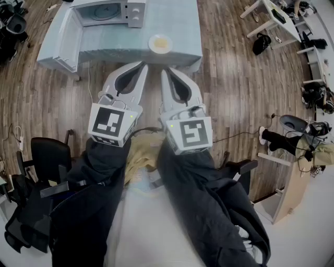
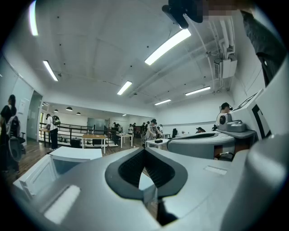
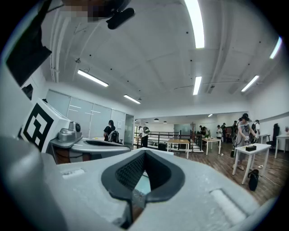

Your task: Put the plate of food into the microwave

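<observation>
A white plate of yellowish food (image 1: 160, 44) sits near the front edge of a table with a light blue cloth (image 1: 115, 41). Behind it at the table's left stands the microwave (image 1: 107, 11); its door (image 1: 65, 36) hangs wide open to the left. Both grippers are held side by side short of the table, over the wooden floor, pointing at it. The left gripper (image 1: 142, 65) has its jaws together and holds nothing, as its own view (image 2: 144, 150) also shows. The right gripper (image 1: 165, 70) is likewise shut and empty (image 3: 144, 151). The plate lies just beyond the two tips, untouched.
Black office chairs (image 1: 49, 156) stand at the lower left. A white desk (image 1: 274, 18) and a black bag (image 1: 261, 44) are at the upper right, a shelf unit (image 1: 292, 193) at the right. A cable (image 1: 240, 134) runs across the floor. Several people stand far off in the room.
</observation>
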The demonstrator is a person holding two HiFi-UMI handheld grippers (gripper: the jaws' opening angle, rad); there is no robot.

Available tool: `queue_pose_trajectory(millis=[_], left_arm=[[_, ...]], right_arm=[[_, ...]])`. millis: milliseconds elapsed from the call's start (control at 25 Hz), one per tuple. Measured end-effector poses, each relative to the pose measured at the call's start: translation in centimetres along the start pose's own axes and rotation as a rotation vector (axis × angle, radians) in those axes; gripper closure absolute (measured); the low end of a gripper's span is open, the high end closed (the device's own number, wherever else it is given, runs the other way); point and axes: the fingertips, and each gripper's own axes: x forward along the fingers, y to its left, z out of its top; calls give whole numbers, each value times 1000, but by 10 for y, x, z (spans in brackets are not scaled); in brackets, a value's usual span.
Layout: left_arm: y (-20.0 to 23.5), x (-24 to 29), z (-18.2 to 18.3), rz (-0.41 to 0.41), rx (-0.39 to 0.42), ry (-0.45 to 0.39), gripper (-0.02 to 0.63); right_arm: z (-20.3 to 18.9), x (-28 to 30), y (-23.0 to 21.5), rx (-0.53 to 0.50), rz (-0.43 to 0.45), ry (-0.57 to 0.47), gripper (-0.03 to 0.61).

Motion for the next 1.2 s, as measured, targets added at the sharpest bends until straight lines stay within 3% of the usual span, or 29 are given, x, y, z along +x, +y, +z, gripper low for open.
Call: queue_pose_trajectory(millis=[520,720,1200], left_arm=[[11,-17,-14,9,-24,24,611],[20,-27,-20,18,-28,31,611],[65,-77,-48,76,-58,87,611]], right_arm=[[-9,6,25,-3,27,21,584],[-20,9,23,-4,-11,57,583],[-52,34,80,2,68,133,583]])
